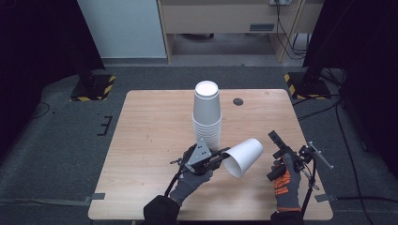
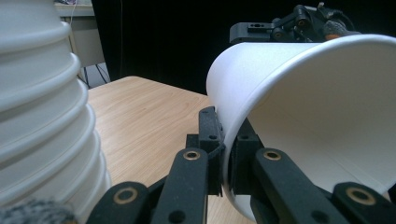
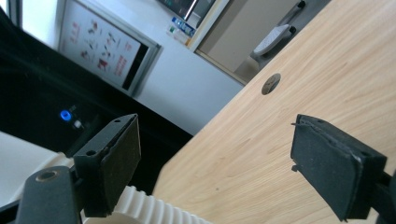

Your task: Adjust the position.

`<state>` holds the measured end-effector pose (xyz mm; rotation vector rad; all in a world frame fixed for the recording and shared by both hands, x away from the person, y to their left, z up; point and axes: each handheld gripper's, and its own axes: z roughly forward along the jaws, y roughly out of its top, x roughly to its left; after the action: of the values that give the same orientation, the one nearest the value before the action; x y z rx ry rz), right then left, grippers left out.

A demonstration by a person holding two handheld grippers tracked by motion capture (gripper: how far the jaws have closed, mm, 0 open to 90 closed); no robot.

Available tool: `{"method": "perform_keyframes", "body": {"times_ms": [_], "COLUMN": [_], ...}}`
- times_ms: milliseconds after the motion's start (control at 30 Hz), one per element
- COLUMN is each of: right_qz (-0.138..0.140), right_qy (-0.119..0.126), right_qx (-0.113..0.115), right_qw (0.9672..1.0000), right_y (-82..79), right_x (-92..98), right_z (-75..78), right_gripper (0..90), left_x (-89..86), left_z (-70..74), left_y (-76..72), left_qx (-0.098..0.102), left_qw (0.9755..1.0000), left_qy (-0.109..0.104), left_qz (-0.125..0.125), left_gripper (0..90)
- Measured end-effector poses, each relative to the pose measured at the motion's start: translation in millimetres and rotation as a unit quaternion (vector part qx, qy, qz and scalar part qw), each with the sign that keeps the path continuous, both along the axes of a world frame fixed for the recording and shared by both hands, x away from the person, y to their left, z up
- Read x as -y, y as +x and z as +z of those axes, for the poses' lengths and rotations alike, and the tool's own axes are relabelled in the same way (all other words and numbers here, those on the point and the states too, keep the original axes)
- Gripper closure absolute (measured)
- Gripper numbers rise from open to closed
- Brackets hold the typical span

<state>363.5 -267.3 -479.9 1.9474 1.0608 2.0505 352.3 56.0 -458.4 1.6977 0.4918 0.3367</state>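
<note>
L gripper [image 1: 220, 156] is clamped on the rim of a white paper cup [image 1: 244, 157], pinching the thin wall. Cup's tipped sideways, long axis pointing away-right, mouth toward the person, hanging just above the wood table [image 1: 150, 131] beside the ribbed stack of cups [image 1: 207, 115]. R gripper [image 1: 279, 149] sits just right of it, jaws wide apart w/ nothing in them. Smooth, flimsy cone, so prob crushes easily.

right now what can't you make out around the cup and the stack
- Tall stack of white paper cups: cup count unreadable, rims too small in the high view, cut by the left edge in the left gripper view.
- Single white paper cup: its base is cut off by the right edge of the left gripper view.
</note>
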Motion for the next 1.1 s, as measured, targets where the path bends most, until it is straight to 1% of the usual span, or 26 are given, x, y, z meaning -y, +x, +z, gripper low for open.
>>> {"method": "perform_keyframes", "body": {"times_ms": [100, 167, 233, 300, 333, 367, 400, 433, 567, 600, 633, 700, 800, 867, 900, 1000, 1033, 1100], "right_qz": [0.006, 0.009, 0.006, 0.01, 0.015, 0.019, 0.023, 0.032, 0.046, 0.051, 0.055, 0.058, 0.062, 0.064, 0.066, 0.075, 0.077, 0.08], "right_qy": [-0.028, -0.05, -0.069, -0.091, -0.108, -0.128, -0.142, -0.164, -0.201, -0.217, -0.24, -0.271, -0.293, -0.314, -0.322, -0.336, -0.35, -0.363], "right_qx": [0.004, 0.003, 0.009, 0.008, 0.008, 0.007, 0.009, 0.007, 0.009, 0.006, 0.008, 0.005, 0.002, 0.0, -0.001, -0.003, -0.002, -0.004], "right_qw": [0.9996, 0.9987, 0.9976, 0.9957, 0.994, 0.9916, 0.9895, 0.986, 0.9785, 0.9749, 0.9691, 0.9608, 0.954, 0.9471, 0.9444, 0.9388, 0.9337, 0.9282], "right_y": [2.3, 3.3, 3.6, 3.9, 4.1, 4.0, 4.2, 4.4, 4.1, 3.5, 3.1, 1.8, 0.9, -0.2, -0.9, -2.8, -3.9, -5.2], "right_x": [0.6, 0.4, -0.2, -1.0, -1.6, -2.8, -3.5, -4.1, -6.3, -6.7, -6.8, -6.2, -4.0, -2.2, -1.8, -1.2, -1.7, -1.7], "right_z": [0.8, 1.2, 1.1, 0.4, 0.0, -0.1, -0.9, -1.5, -3.6, -3.7, -4.5, -5.2, -6.7, -7.8, -8.1, -8.4, -8.6, -9.9], "right_gripper": [16.6, 16.8, 17.1, 17.2, 17.1, 17.1, 16.9, 16.4, 15.2, 14.7, 14.5, 14.1, 13.6, 13.4, 13.2, 12.4, 12.3, 12.3], "left_x": [-4.0, -6.5, -9.3, -11.6, -13.2, -14.2, -15.7, -17.1, -22.0, -23.6, -25.0, -26.9, -30.9, -34.1, -35.5, -42.5, -44.5, -47.8], "left_z": [2.1, 3.0, 3.9, 4.5, 4.9, 5.1, 5.4, 5.6, 5.6, 5.3, 5.1, 4.7, 4.4, 4.7, 4.7, 5.3, 5.5, 5.9], "left_y": [-1.1, -1.6, -2.6, -3.5, -4.3, -4.8, -5.6, -6.1, -8.0, -8.8, -9.4, -10.2, -10.9, -11.4, -11.6, -13.3, -13.9, -15.1], "left_qx": [0.001, 0.001, 0.001, 0.0, 0.0, -0.001, -0.001, 0.0, -0.002, -0.002, -0.003, -0.004, -0.006, -0.007, -0.007, -0.007, -0.007, -0.007], "left_qw": [1.0, 1.0, 1.0, 1.0, 0.9999, 0.9999, 0.9999, 0.9999, 0.9999, 0.9999, 0.9999, 0.9999, 0.9998, 0.9998, 0.9998, 0.9997, 0.9997, 0.9996], "left_qy": [0.005, 0.005, 0.006, 0.009, 0.01, 0.01, 0.009, 0.009, 0.01, 0.01, 0.012, 0.014, 0.017, 0.017, 0.018, 0.019, 0.019, 0.022], "left_qz": [0.002, 0.003, 0.004, 0.004, 0.005, 0.006, 0.007, 0.007, 0.007, 0.007, 0.007, 0.008, 0.01, 0.011, 0.012, 0.014, 0.013, 0.014], "left_gripper": [85.8, 85.8, 85.8, 85.9, 85.8, 85.8, 85.8, 85.8, 85.8, 85.8, 85.8, 85.8, 85.8, 85.8, 85.8, 85.8, 85.8, 85.8]}}
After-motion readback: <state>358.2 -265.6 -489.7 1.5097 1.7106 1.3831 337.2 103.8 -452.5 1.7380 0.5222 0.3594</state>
